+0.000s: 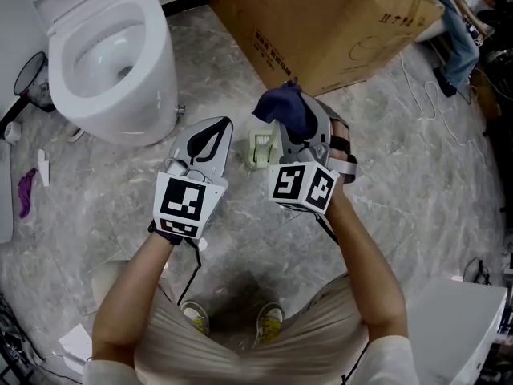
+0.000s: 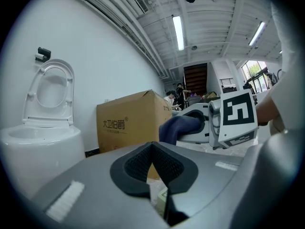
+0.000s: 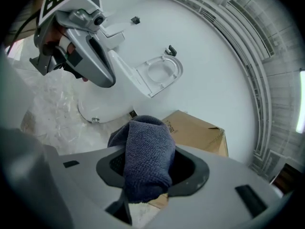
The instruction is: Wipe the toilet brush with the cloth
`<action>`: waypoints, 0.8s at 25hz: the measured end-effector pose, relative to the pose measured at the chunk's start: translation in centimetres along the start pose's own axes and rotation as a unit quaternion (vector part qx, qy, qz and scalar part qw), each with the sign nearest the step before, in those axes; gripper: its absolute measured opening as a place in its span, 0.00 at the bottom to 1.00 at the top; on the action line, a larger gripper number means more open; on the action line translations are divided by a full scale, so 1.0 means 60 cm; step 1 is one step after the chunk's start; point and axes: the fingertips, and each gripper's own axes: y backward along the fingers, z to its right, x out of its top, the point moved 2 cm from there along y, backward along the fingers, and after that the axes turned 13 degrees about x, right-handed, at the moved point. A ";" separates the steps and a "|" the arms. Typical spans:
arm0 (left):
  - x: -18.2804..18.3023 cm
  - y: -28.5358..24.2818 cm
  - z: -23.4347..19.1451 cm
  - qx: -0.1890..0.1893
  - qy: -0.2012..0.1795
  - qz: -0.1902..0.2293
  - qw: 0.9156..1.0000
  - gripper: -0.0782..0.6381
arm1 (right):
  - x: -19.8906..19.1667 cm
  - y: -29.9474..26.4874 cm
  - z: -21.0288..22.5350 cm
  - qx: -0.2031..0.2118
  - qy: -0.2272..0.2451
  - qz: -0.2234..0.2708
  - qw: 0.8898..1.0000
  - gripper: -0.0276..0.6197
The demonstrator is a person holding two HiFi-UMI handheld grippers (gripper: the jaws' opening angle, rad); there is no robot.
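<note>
While the cloth is clamped in the right gripper, the left gripper is pressed together on nothing. The brush is set on the floor between them.

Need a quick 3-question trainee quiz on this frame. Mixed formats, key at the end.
1. True or false: the left hand-held gripper holds the cloth.
2. The seat of the toilet is: A) raised B) lowered C) missing.
3. Fill in: the cloth is dark ____.
Key: 1 false; 2 A; 3 blue.
</note>
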 end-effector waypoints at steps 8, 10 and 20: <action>0.007 -0.002 0.008 -0.006 0.002 0.005 1.000 0.11 | -0.014 -0.021 -0.044 0.046 0.000 -0.007 0.999 0.34; 0.006 -0.003 0.008 -0.008 0.001 0.005 1.000 0.11 | -0.019 -0.025 -0.054 0.055 0.002 -0.011 0.998 0.34; 0.005 -0.008 0.009 -0.008 0.005 0.002 1.000 0.11 | -0.047 -0.043 -0.100 0.101 0.013 -0.033 0.994 0.34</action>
